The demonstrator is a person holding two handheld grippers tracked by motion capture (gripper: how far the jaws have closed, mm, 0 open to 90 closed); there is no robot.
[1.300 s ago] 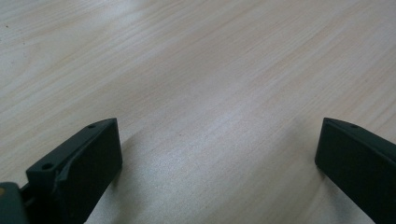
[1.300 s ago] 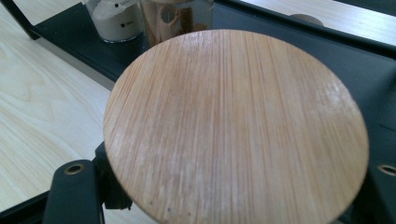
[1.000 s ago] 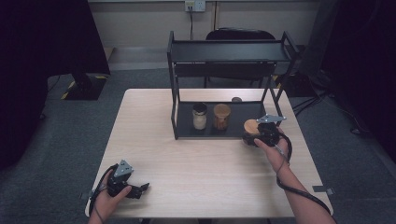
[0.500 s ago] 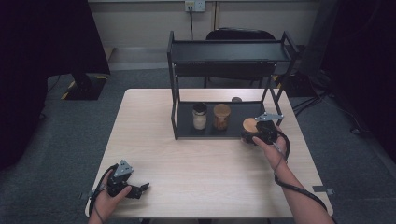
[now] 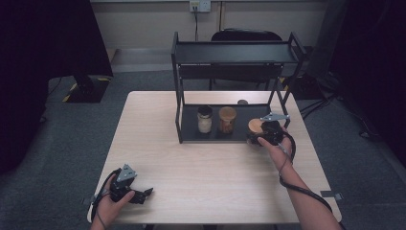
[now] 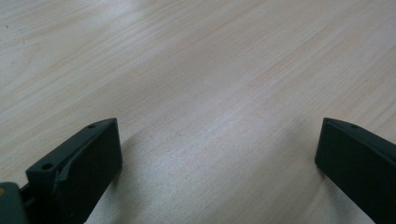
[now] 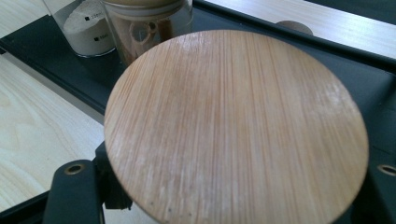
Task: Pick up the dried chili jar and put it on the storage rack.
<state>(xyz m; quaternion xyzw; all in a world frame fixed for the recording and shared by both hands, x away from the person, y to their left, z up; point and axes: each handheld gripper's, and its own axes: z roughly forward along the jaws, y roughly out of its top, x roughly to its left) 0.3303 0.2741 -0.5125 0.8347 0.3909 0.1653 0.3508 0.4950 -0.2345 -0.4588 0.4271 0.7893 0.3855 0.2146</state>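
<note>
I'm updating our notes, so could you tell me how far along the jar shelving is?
Done: two jars, one of white powder and one brown-filled, stand on the rack's bottom shelf. In hand: the right gripper holds a third, wooden-lidded jar at the shelf's right end. Left: setting it down and letting go.

Probably a lab or office: carpet floor (image 5: 57, 143), black curtains (image 5: 43, 38), wall socket (image 5: 200, 5).

Three glass jars with round lids: one with a bamboo lid (image 7: 236, 126) clamped between the right gripper's (image 5: 261, 138) jaws, and two just beyond those jaws, one holding white powder (image 5: 204, 120), one holding brown sticks (image 5: 227, 120). One black metal two-tier rack (image 5: 237, 52). One light wooden table (image 5: 201, 182). Two hand-held grippers, the left gripper (image 5: 139, 194) with nothing between its jaws.
</note>
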